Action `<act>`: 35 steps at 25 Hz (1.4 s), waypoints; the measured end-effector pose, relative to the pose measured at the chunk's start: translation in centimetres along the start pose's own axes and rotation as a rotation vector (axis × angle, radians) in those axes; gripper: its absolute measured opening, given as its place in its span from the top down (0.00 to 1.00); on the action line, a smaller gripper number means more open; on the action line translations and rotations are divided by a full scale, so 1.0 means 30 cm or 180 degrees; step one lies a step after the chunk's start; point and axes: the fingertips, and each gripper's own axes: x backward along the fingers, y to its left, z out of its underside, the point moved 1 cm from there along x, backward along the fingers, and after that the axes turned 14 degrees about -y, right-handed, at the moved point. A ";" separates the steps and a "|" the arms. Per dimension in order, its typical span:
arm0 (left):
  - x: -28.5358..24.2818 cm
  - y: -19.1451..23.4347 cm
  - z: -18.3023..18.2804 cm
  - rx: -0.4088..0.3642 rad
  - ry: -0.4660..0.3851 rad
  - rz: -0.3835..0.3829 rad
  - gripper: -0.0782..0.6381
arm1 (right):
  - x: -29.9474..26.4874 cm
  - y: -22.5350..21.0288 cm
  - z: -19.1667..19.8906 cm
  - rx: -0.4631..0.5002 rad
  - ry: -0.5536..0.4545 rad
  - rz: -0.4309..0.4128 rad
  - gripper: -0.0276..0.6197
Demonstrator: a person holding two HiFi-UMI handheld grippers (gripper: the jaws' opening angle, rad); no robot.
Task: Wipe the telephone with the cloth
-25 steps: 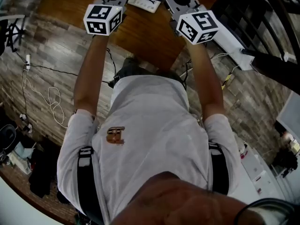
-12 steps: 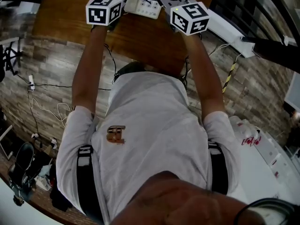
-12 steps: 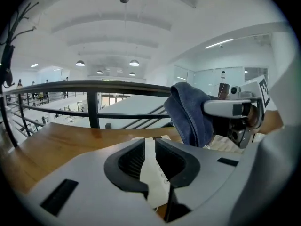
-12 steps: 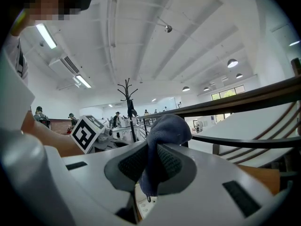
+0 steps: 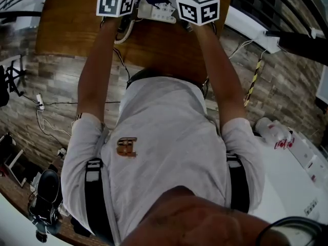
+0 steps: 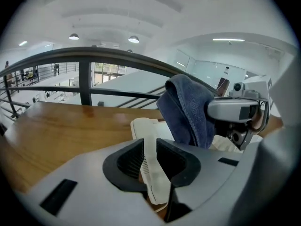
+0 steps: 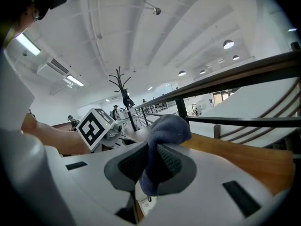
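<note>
Since a moment before, the left hand-held gripper (image 6: pixel 151 160) and the right hand-held gripper (image 7: pixel 150 166) had come closer together, and their black-and-white marker cubes sat nearer each other at the top of the head view. A curly white cord (image 5: pixel 125 33) had also come into sight under the left one. Both were held out over a smooth brown wooden tabletop (image 5: pixel 72 27) that shone a little. The left hand-held gripper was clenched on the white handset (image 6: pixel 154 175), a long, narrow plastic piece with fine ridges on one side, pinched between the dark ribbed pads. The right hand-held gripper was clamped on the cloth (image 7: pixel 165 126), which was dark blue, soft and fuzzy like a towel. It bunched up in a round lump above the jaws, and a small end hung down below them. The cloth was right beside the telephone (image 5: pixel 160 11), a flat white plastic box with rounded corners lying on the tabletop, but I could not tell whether it touched it. In the left gripper view the cloth drooped in thick folds just above the telephone. A dark, round metal rail (image 6: pixel 94 54) curved along the far edge of the tabletop.
</note>
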 end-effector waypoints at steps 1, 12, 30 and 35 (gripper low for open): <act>-0.012 0.010 0.010 0.0033 0.0067 0.0025 0.79 | -0.015 -0.013 0.011 -0.0033 0.0051 0.0028 0.86; -0.058 0.044 0.069 0.0113 0.0453 0.0220 0.79 | -0.101 -0.120 0.107 -0.0337 0.0321 0.0417 0.86; -0.086 0.059 0.106 0.0158 0.0401 0.0351 0.78 | 0.013 -0.361 0.278 -0.0111 0.0801 0.1367 0.86; -0.078 0.055 0.098 0.0166 0.0388 0.0368 0.78 | 0.133 -0.405 0.263 -0.0079 0.0784 0.1589 0.86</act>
